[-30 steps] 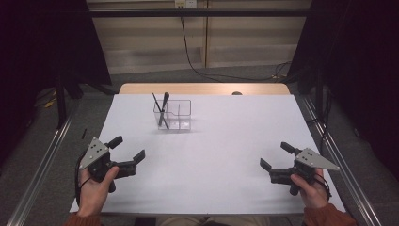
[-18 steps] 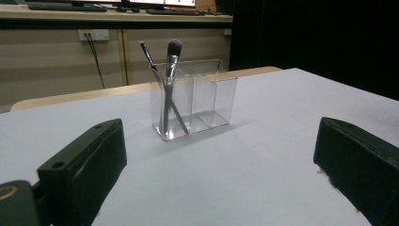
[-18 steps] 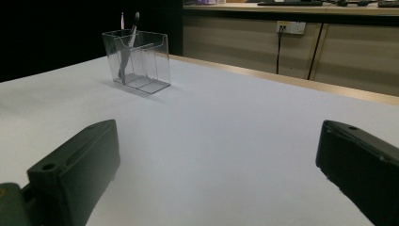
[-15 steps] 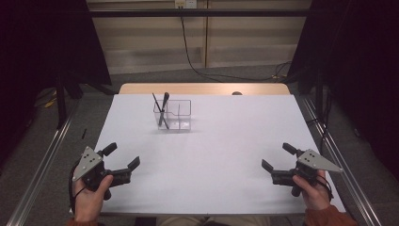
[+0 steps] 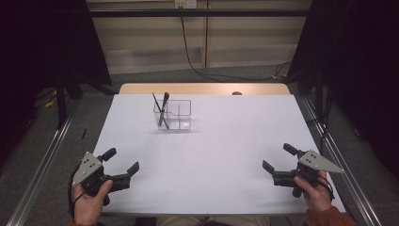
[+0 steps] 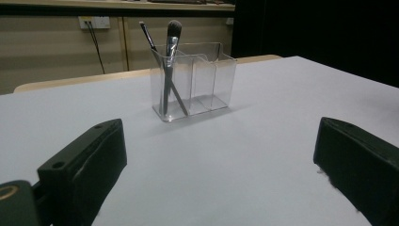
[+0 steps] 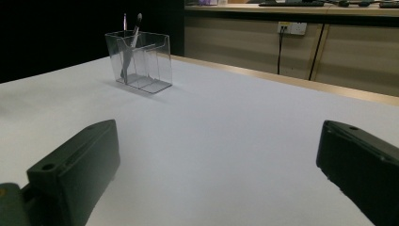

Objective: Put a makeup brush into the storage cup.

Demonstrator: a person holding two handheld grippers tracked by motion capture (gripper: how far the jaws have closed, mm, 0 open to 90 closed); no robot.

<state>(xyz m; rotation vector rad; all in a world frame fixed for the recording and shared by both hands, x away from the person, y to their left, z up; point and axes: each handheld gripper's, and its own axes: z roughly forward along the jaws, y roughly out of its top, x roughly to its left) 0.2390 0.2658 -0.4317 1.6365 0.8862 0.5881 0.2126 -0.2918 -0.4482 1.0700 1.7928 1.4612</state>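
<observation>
Both brush (image 5: 163, 109) handles blur together inside the clear holder (image 5: 173, 115), so where their lower ends rest is hard to make out. The holder has several compartments and stands near the table's (image 5: 226, 155) far edge, left of centre. The left gripper (image 5: 121, 163) and right gripper (image 5: 278, 158) hover at the near corners, jaws spread wide, empty. White tabletop; dark curtains, pale wall behind

organizer (image 6: 197, 80): clear glossy plastic | counter (image 5: 226, 155): smooth matt white, wood edge | left gripper (image 5: 123, 161): matt black plastic jaws
</observation>
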